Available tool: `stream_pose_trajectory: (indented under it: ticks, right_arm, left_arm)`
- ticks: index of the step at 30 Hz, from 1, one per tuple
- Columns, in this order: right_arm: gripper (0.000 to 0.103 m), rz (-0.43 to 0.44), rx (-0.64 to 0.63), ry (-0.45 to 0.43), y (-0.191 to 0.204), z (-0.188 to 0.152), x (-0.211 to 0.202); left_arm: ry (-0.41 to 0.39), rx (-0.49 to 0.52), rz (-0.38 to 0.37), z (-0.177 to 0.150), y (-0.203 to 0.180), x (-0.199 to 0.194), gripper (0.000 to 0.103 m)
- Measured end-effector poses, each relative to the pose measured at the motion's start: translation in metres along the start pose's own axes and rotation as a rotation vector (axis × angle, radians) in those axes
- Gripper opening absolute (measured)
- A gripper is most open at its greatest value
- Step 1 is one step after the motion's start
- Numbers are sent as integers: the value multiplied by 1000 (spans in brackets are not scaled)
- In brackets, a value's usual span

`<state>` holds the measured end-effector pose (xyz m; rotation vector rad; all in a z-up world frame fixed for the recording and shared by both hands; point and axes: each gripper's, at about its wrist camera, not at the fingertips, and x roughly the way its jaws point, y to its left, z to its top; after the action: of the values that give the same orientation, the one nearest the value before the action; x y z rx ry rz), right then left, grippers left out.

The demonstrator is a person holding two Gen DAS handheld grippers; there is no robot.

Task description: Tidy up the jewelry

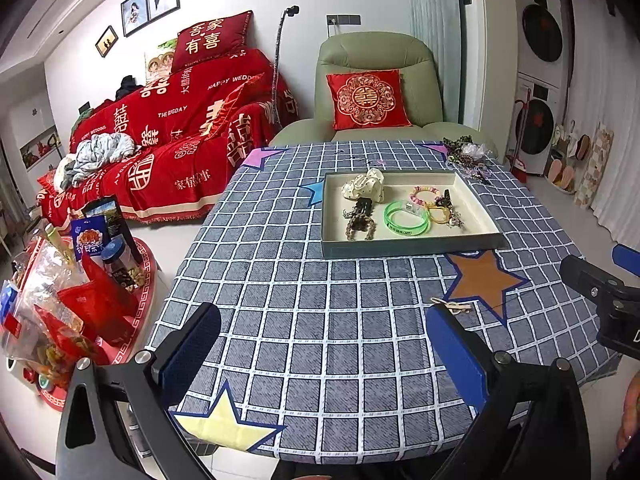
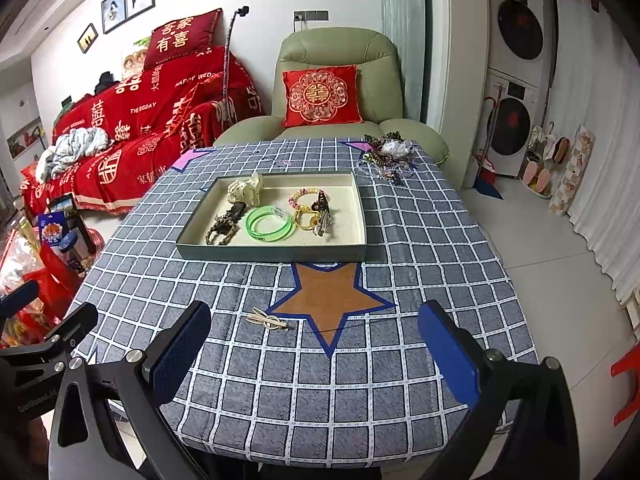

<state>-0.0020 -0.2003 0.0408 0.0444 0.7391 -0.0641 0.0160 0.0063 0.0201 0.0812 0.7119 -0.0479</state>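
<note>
Both claws hang wide apart over the near edge of the table [image 2: 400, 360], nothing between the blue pads of the left claw [image 1: 322, 346] or the right claw [image 2: 314, 346].

The piece up for grabs looks to be the clip [image 2: 267, 319], a pale thin loop lying flat on the cloth, touching the left point of the brown star [image 2: 326, 300]. It should be very light and stiff, likely slick, and it sits so low that the pads may scrape cloth before they bite. Best bet: pinch across its narrow width, near the middle.

The tray [image 2: 276, 251] lies beyond the star, already carrying a green band [image 2: 268, 224], a bead bracelet [image 2: 306, 196], a cream scrunchie [image 2: 248, 188] and darker bits. A tangled pile [image 2: 388, 156] waits at the far right corner; soft, stringy stuff that could snag and drag neighbours along.

The checked cloth is soft and may bunch under a sliding pad. Behind: a green armchair [image 2: 340, 52], a red-draped sofa [image 2: 152, 112], stacked washers [image 2: 516, 80] to the right.
</note>
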Motion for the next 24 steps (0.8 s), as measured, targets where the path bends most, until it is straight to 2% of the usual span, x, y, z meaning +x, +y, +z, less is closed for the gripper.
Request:
stream_pose_trajectory:
  ticks: [24]
  right_arm:
    - [103,0,-2,-17,-1,2,-8]
  left_arm:
    - [-15,11,3,3,-5,-4,103]
